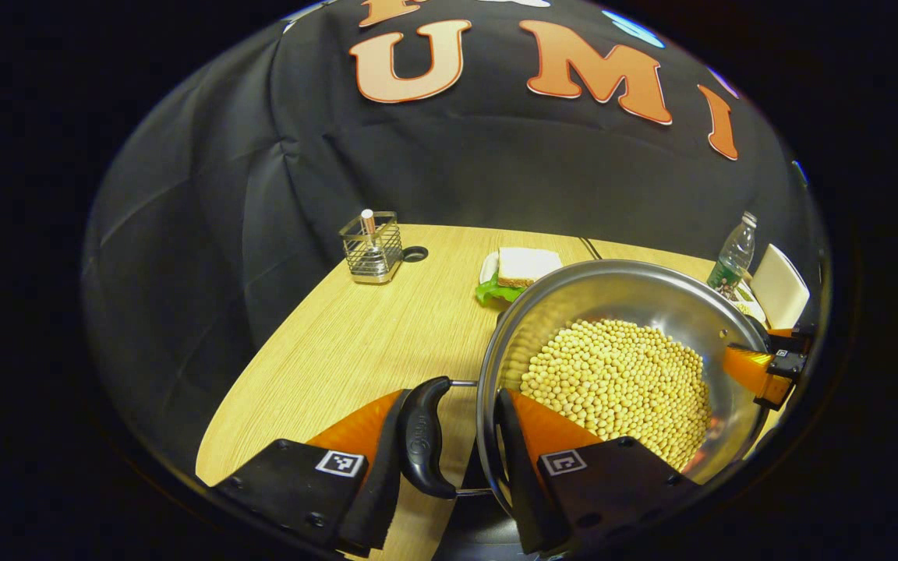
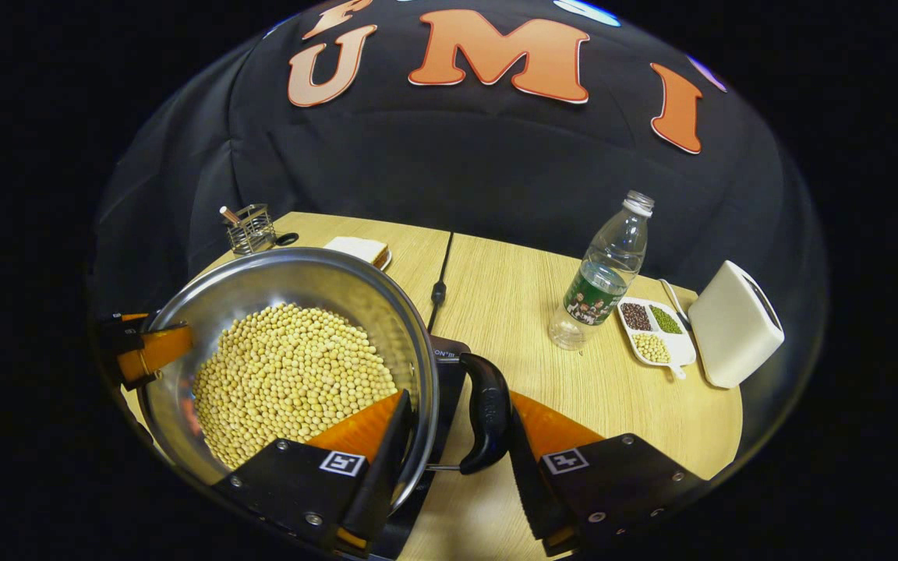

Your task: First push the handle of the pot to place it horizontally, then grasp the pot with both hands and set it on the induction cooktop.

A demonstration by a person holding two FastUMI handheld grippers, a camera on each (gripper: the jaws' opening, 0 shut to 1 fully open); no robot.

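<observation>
A steel pot (image 1: 574, 292) (image 2: 293, 269) half full of pale soybeans (image 1: 620, 382) (image 2: 289, 374) is held between both grippers. My left gripper (image 1: 453, 405) is shut on the pot: one finger lies outside the black side handle (image 1: 422, 436), the other inside the rim. My right gripper (image 2: 458, 401) grips the opposite black handle (image 2: 486, 413) and rim the same way. Each gripper also appears across the pot, the right gripper (image 1: 768, 366) and the left gripper (image 2: 145, 347). The black induction cooktop (image 2: 449, 366) (image 1: 468, 487) lies under the pot; I cannot tell whether the pot touches it.
On the wooden table (image 2: 511, 304) stand a wire utensil holder (image 1: 372, 248) (image 2: 250, 227), a sandwich on a plate (image 1: 523, 269) (image 2: 359, 249), a plastic bottle (image 2: 603, 276), a divided dish of beans (image 2: 655, 331) and a white box (image 2: 733, 323). A black cable (image 2: 440, 273) runs back from the cooktop.
</observation>
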